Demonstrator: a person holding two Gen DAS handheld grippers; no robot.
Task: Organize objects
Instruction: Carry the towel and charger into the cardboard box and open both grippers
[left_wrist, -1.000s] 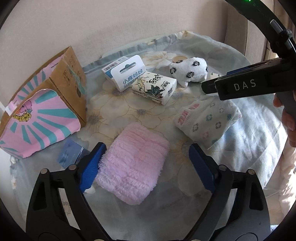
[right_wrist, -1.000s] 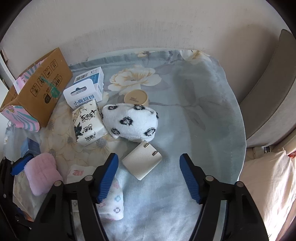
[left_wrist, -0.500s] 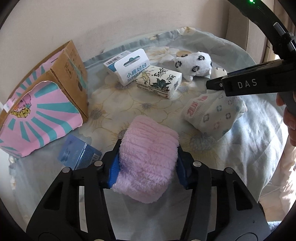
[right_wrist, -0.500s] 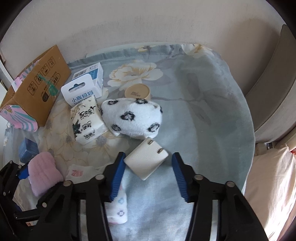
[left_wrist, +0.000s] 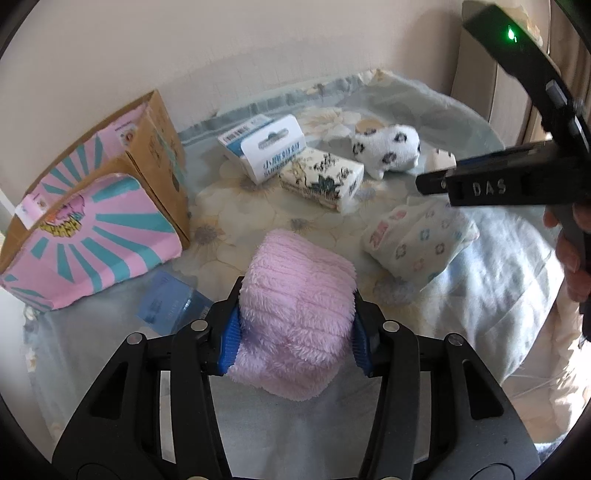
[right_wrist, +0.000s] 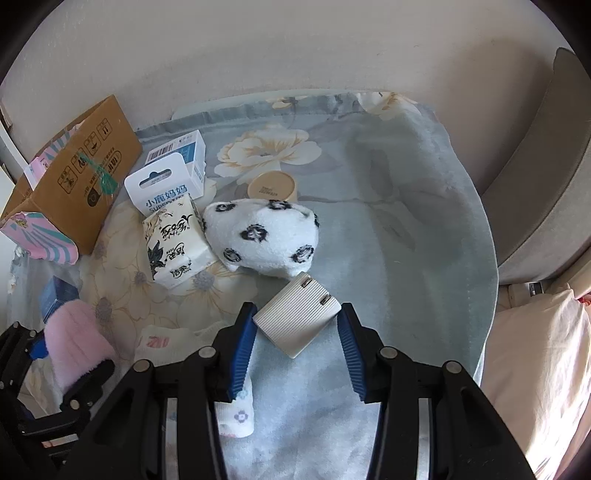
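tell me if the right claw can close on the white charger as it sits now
Probably yes. The right claw is open with the ribbed white charger lying between its blue pads on the blanket, nothing in between. The spotted plush touches only the charger's pronged far end, clear of the pads.

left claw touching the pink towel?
Touching. The left wrist view shows the left claw with both blue pads pressed into the sides of the pink fluffy towel, squeezing it.

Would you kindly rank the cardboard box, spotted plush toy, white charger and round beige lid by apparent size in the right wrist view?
1. Cardboard box, partly cut off at the frame edge.
2. Spotted plush toy.
3. White charger, though nearness to the camera inflates it.
4. Round beige lid, farthest away.
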